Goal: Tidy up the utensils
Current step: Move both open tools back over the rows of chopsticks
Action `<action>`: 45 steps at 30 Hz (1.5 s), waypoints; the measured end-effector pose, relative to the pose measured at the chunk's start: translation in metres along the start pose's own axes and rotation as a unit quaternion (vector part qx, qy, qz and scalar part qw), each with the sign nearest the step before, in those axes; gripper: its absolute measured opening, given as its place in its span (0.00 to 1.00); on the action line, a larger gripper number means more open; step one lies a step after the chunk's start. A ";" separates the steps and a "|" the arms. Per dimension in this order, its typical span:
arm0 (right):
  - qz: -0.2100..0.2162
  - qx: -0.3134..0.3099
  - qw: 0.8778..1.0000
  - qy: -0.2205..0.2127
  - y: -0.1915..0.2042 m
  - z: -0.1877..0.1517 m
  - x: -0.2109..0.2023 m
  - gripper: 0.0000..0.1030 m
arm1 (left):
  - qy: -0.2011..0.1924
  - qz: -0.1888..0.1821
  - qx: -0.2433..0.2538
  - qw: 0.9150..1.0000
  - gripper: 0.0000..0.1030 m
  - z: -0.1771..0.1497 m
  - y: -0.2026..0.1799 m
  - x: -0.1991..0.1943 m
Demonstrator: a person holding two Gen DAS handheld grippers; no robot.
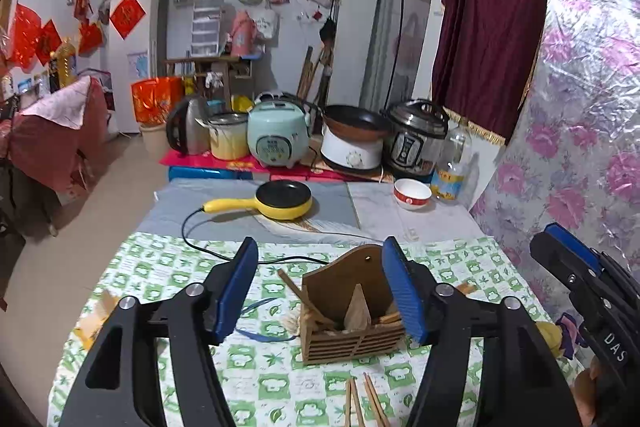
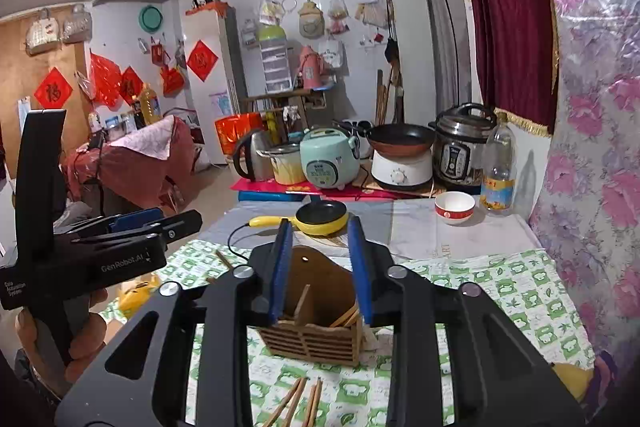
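A: Left wrist view: the left tongs are spread wide with nothing between the blue pads. What lies past them?

B: A wooden utensil holder stands upright on the bench, on its green-and-white checked cloth. A few chopsticks lean inside it, and loose chopsticks lie flat on the cloth just in front of it.

A: And the other side?

B: The right tongs are parted too, less widely, gripping nothing. From the right wrist view the same holder sits beyond the pads, and loose chopsticks lie on the cloth before it. I cannot tell whether the pads touch the holder.

A: Anything farther back?

B: A yellow electric pan with its black cord, well behind the holder, and a red-and-white bowl to the right of the pan. A clear bottle stands beside the bowl near the floral wall.
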State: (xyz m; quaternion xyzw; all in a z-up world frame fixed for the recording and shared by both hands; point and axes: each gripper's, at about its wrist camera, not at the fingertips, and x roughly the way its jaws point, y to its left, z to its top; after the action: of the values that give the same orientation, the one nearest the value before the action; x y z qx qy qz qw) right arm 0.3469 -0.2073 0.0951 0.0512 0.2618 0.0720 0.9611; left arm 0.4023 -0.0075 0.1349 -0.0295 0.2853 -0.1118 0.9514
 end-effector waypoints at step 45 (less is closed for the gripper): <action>-0.052 0.003 0.997 0.058 -0.014 -0.195 -0.143 0.74 | 0.074 0.069 0.007 0.995 0.94 -0.234 0.015 -0.103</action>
State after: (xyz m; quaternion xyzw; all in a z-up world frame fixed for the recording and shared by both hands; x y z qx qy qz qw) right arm 0.1273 -0.2328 -0.0030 0.0363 0.3201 0.0239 0.9464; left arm 0.1931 0.0328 -0.0068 0.0049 0.3551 -0.0495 0.9335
